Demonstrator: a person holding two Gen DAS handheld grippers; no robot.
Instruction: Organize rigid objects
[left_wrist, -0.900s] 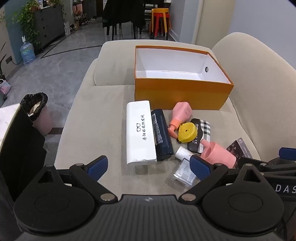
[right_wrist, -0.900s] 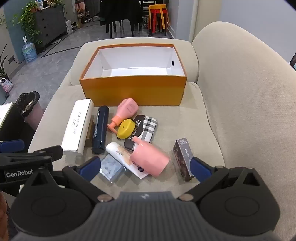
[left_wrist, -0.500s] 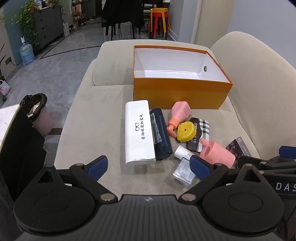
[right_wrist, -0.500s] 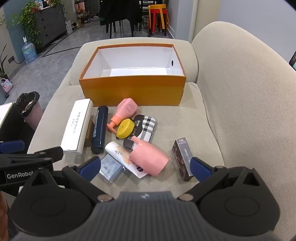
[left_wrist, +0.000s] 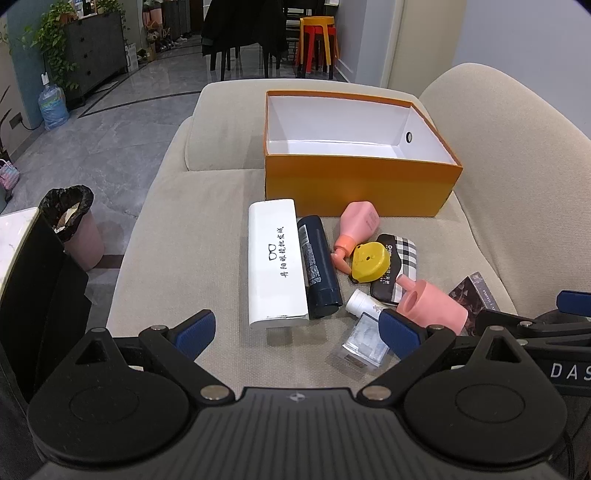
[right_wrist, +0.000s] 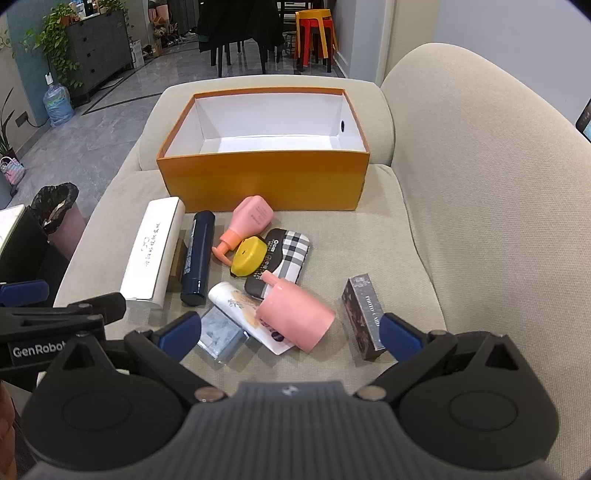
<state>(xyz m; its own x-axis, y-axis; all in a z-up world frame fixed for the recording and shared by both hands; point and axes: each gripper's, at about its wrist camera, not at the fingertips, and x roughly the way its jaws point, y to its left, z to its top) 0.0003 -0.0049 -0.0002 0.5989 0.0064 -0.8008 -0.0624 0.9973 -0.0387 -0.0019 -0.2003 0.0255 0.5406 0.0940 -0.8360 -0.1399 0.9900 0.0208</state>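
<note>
Rigid objects lie loose on the sofa seat in front of both grippers, and none has been picked up. The left gripper hangs with its jaws wide apart and nothing between them, just short of the white case; the right gripper is spread just as wide and bare, above the pink cup lying on its side. Around the cup sit a clear packet, a white tube under it and a dark carton to the right. Further out lie a navy bottle, a yellow tape measure, a checked pouch and a pink pump bottle. Beyond them the orange box stands open with its white inside bare. As I judge it, sorting has not begun: every item remains to be put away, likely into that box.
</note>
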